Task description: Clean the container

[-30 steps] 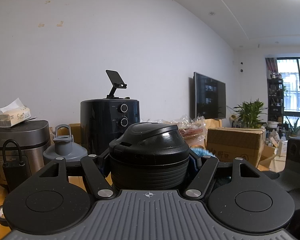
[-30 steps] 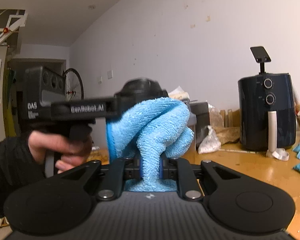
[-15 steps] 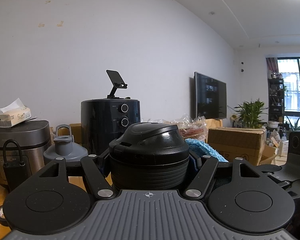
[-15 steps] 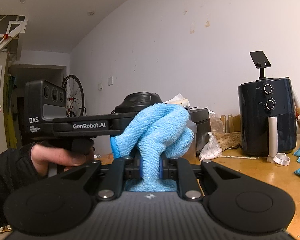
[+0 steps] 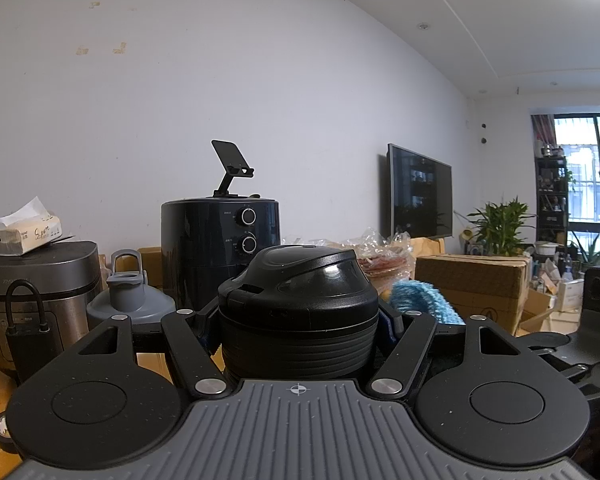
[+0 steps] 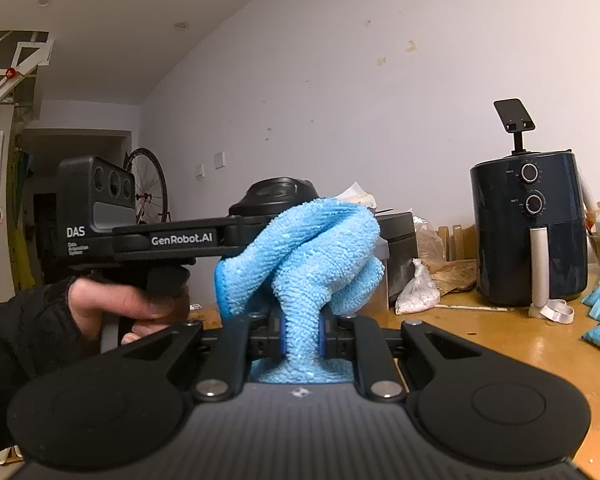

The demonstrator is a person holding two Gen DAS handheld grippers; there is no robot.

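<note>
The left hand-held gripper (image 5: 298,322) clamps one lidded black container (image 5: 296,312), contents hidden, while the right hand-held gripper (image 6: 300,338) pinches one blue microfibre cloth (image 6: 304,256) touching the container's side.

One black container (image 5: 298,304), one blue cloth (image 6: 312,256), two claws (image 5: 298,322) (image 6: 300,338), one air fryer (image 6: 528,232)

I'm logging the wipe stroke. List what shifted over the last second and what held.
The blue cloth swept along the black-lidded container, showing further out past its right side in the left wrist view. The right gripper stayed clamped on the cloth; the left gripper kept holding the container.
</note>
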